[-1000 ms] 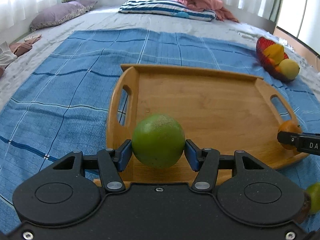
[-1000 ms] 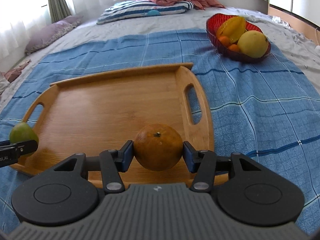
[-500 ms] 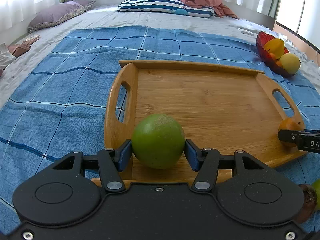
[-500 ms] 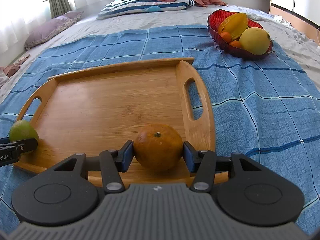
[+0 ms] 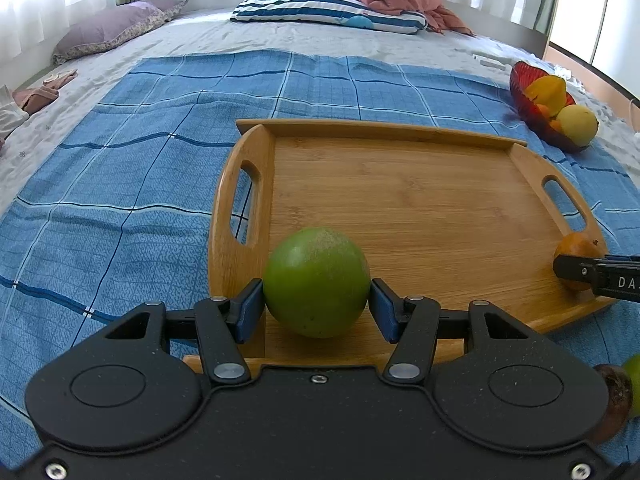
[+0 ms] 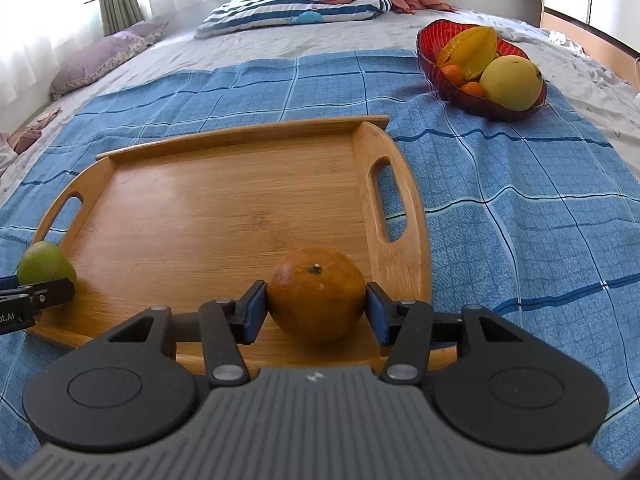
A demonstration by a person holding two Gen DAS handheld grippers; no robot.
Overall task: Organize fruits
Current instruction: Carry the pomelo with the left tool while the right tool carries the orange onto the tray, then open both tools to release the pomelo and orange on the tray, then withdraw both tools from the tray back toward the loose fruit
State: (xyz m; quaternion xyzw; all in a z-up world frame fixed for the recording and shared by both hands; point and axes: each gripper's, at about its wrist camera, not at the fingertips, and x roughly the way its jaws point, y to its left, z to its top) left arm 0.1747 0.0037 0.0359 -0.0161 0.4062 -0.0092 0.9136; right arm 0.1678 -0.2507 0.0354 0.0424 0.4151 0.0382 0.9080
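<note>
Left wrist view: my left gripper [image 5: 316, 308] pinches the green fruit [image 5: 316, 282] over the wooden tray's [image 5: 400, 184] near-left corner, while my right gripper [image 6: 316, 312] clamps the orange [image 6: 316, 294] at the near-right. Placement seems underway; next, I'd lower both and release, fruit bowl [image 6: 436, 46] at 1 o'clock.

The left gripper [image 5: 316, 308] is showing a speckled matte black body with two round raised discs, blue pads on black fingers [image 5: 249, 310], silver rivets at the linkage joints and small screws along its lower edge. The right gripper [image 6: 316, 310] is wearing a ribbed grey cover between its own black discs, with blue-padded fingers [image 6: 252, 312], silver rivets and a small white logo just above the ribbing.
</note>
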